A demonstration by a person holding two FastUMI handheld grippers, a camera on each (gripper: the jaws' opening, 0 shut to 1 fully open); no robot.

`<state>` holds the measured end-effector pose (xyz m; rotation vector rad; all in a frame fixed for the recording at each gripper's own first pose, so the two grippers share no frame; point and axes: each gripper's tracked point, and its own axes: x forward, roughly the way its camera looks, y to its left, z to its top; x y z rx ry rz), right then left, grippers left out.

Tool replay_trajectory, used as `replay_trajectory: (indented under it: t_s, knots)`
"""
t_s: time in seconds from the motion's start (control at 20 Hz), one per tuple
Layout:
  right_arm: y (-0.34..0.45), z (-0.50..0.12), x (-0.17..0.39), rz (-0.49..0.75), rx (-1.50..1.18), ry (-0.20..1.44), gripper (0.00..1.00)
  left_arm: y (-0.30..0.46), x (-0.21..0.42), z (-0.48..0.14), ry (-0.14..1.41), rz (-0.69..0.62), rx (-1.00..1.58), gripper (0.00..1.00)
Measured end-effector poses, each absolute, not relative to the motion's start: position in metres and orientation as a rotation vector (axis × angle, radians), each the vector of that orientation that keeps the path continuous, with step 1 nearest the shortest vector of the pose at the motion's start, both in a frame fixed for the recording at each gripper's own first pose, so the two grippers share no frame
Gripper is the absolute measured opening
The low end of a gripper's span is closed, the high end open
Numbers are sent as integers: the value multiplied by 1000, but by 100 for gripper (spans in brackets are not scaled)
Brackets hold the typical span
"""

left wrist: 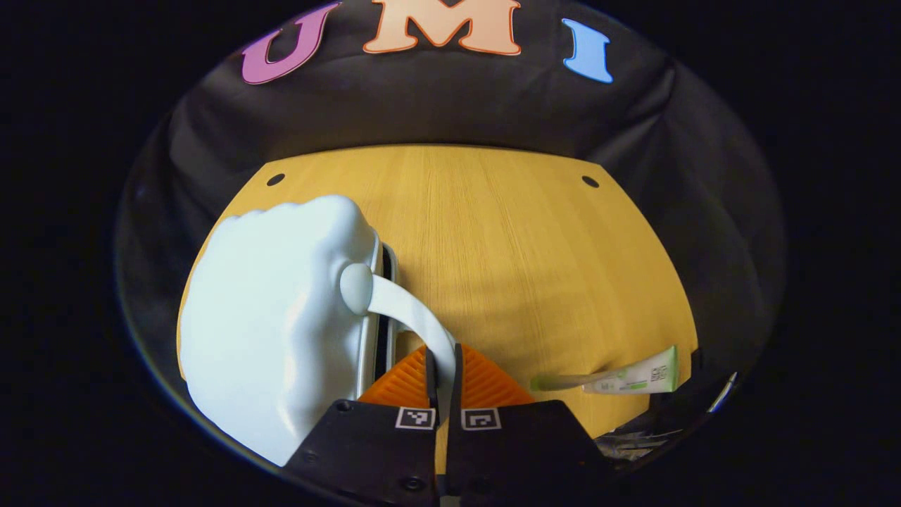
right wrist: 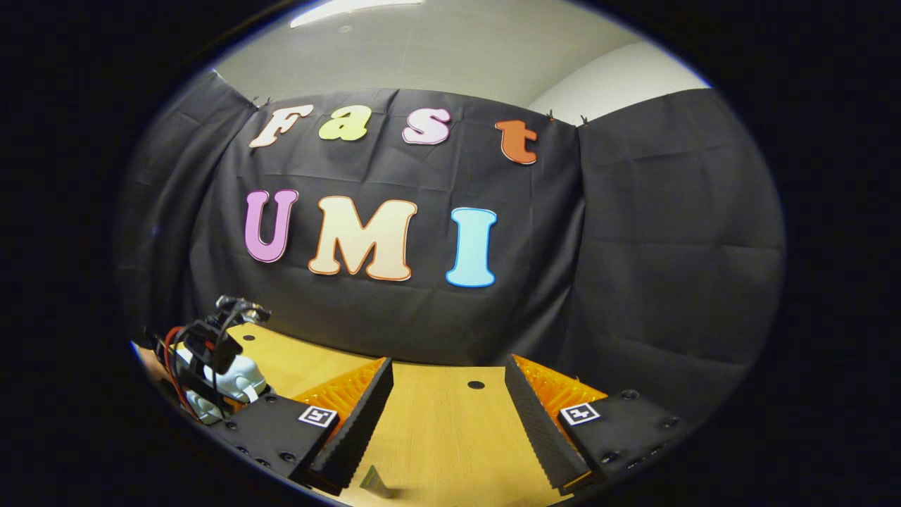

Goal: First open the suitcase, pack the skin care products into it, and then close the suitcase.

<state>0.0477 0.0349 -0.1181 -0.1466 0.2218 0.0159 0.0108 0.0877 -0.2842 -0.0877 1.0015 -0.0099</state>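
Observation:
A pale blue-white hard-shell suitcase (left wrist: 274, 331) stands on the left of the wooden table (left wrist: 507, 232). Its white strap handle (left wrist: 408, 310) curves from a round knob down into my left gripper (left wrist: 443, 362), whose orange fingers are shut on the strap. A white and green skin care tube (left wrist: 619, 380) lies on the table to the right of that gripper. In the right gripper view, my right gripper (right wrist: 447, 370) hovers open above the table (right wrist: 436, 436) with nothing between its fingers. The left gripper (right wrist: 211, 345) and the suitcase (right wrist: 239, 380) appear at the far left.
Black cloth walls close in the table at the back and sides. Two small dark holes (left wrist: 590, 182) mark the table's far corners. A small grey tip (right wrist: 376, 482) pokes in at the bottom edge of the right gripper view.

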Motion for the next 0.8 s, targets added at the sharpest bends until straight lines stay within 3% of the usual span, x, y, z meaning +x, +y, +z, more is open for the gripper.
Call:
replay_trajectory:
  t_s: [0.5, 0.8]
  knots:
    - [59, -127, 52, 77, -71, 221, 99, 193, 31, -157, 797, 136, -59, 0]
    - [80, -125, 58, 84, -51, 217, 98, 261, 28, -123, 727, 195, -58, 0]
